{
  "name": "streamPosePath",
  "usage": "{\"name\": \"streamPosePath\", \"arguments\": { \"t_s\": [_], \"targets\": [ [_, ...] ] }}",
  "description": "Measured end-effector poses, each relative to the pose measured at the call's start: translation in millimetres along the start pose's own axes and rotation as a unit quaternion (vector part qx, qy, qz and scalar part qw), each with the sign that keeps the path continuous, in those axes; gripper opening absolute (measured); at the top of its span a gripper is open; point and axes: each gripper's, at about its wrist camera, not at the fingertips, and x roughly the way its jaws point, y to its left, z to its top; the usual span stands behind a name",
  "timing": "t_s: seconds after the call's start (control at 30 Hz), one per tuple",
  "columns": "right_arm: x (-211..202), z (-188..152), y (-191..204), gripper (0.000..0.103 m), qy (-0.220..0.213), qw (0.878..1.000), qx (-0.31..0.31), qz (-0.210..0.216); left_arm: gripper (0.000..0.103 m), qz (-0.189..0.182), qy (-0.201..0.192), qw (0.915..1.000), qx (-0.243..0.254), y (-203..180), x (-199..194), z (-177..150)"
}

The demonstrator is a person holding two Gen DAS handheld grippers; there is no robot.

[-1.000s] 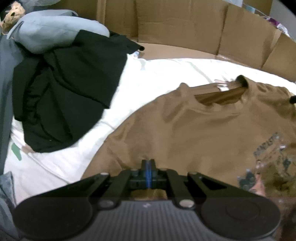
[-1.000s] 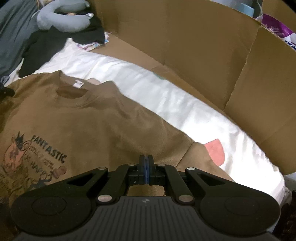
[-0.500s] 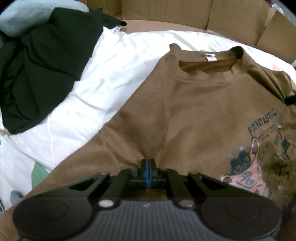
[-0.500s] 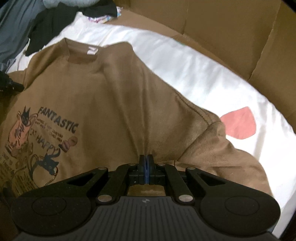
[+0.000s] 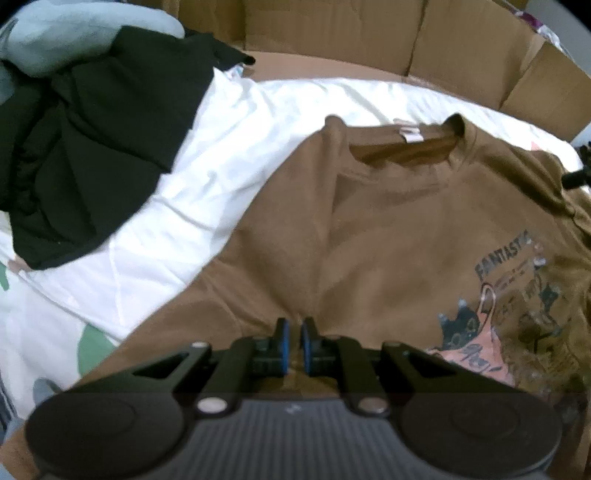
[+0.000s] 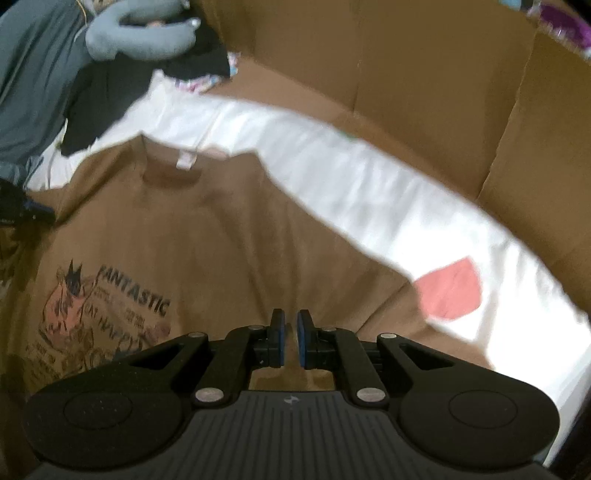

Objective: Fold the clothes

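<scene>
A brown T-shirt (image 5: 388, 240) with a "FANTASTIC" cartoon print lies face up on a white sheet (image 5: 221, 147), collar away from me. My left gripper (image 5: 293, 332) sits low over the shirt's left side near the sleeve, blue pads slightly parted, brown cloth showing in the narrow gap. In the right wrist view the same T-shirt (image 6: 207, 240) spreads left of centre. My right gripper (image 6: 288, 332) hovers at its right side by the sleeve, pads also parted a little, nothing clamped.
A black garment (image 5: 92, 147) and a grey cushion (image 5: 74, 33) are heaped at the left. Cardboard walls (image 6: 406, 92) ring the far and right sides of the sheet (image 6: 369, 192), which bears a pink patch (image 6: 448, 291).
Both grippers were shut on the shirt while drawing it towards me and laying it flat. Now the pads of both have parted slightly and the cloth rests on the sheet.
</scene>
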Motion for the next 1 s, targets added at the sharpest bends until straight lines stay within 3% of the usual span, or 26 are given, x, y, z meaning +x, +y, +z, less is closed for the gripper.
{"name": "streamPosePath", "arguments": {
  "t_s": [0.2,0.27,0.33,0.8,0.9,1.0],
  "targets": [
    [-1,22,-20,0.012,-0.012,0.999,-0.005,-0.040,0.009,0.012,-0.007,0.9999,-0.003,11,-12,1],
    [4,26,-27,0.038,-0.009,0.999,-0.007,-0.053,0.009,0.017,-0.009,0.9998,-0.006,16,-16,1],
    [7,29,-31,0.042,-0.011,0.998,-0.017,-0.060,0.009,0.022,-0.011,0.9997,-0.008,20,-20,0],
    [54,33,-39,0.041,0.069,0.994,-0.062,-0.063,0.010,0.049,-0.022,0.9984,-0.019,47,-37,-1],
    [59,33,-37,0.020,0.083,0.992,-0.072,-0.063,0.010,0.052,-0.024,0.9981,-0.021,52,-39,-1],
    [59,33,-32,0.010,0.090,0.990,-0.089,-0.068,0.010,0.056,-0.027,0.9978,-0.023,57,-40,0]
  ]
}}
